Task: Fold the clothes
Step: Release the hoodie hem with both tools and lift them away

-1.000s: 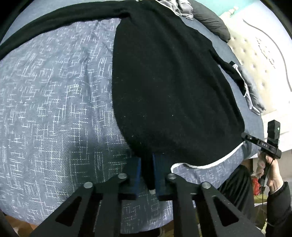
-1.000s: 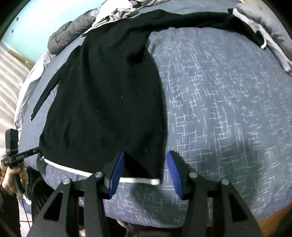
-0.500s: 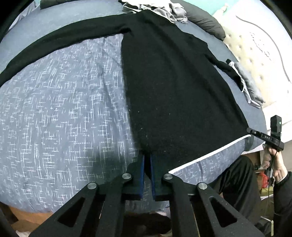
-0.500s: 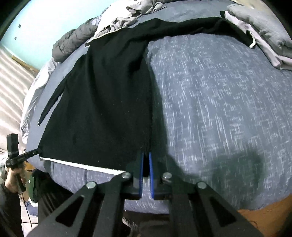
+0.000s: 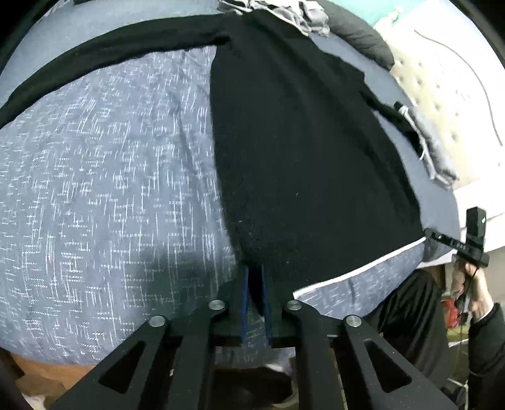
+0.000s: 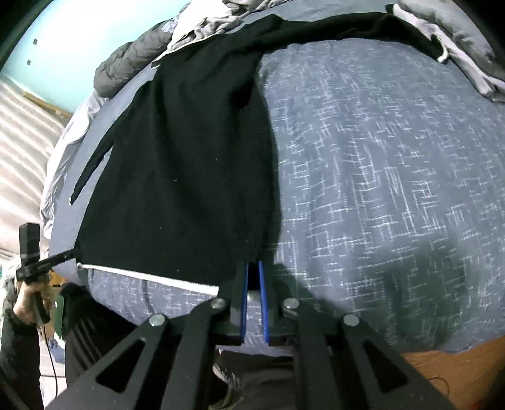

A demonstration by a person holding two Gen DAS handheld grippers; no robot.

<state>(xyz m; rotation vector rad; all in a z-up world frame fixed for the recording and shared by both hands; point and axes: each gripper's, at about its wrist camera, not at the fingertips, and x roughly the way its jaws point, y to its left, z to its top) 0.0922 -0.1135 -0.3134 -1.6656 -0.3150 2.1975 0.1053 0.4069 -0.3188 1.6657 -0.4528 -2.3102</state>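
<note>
Because each gripper is pinching 1 bottom corner of the black sweater (image 5: 303,151), the hem is pulled into a line between them. The left gripper (image 5: 255,274) has its blue pads squeezed almost together, with dark knit caught in the thin gap. The right gripper (image 6: 254,271) looks the same: its 2 blue pads are nearly touching, and the sweater's corner sits right at their tips.

The sweater lies flat on the blue bed cover (image 5: 104,195), its body spread out away from the person. Its white hem stripe (image 6: 148,274) runs along the near edge of the bed between the 2 corners. 1 sleeve (image 5: 104,53) stretches far out to the side across the cover. The other sleeve (image 6: 91,164) lies close along the body on the other side. The neck end reaches toward a heap of grey clothes (image 6: 202,25) at the far side of the bed.

Holding both corners this way is likely meant to keep the hem tight, so the cloth stays smooth and moves as 1 piece. From here the same grip could serve 2 jobs: tugging the sweater flat and straight, or lifting the hem up toward the neck. The pictures do not settle which.

In each view the knit comes straight out from between the pads and fans away from the jaws. Only the very corner is inside the grip.
</note>
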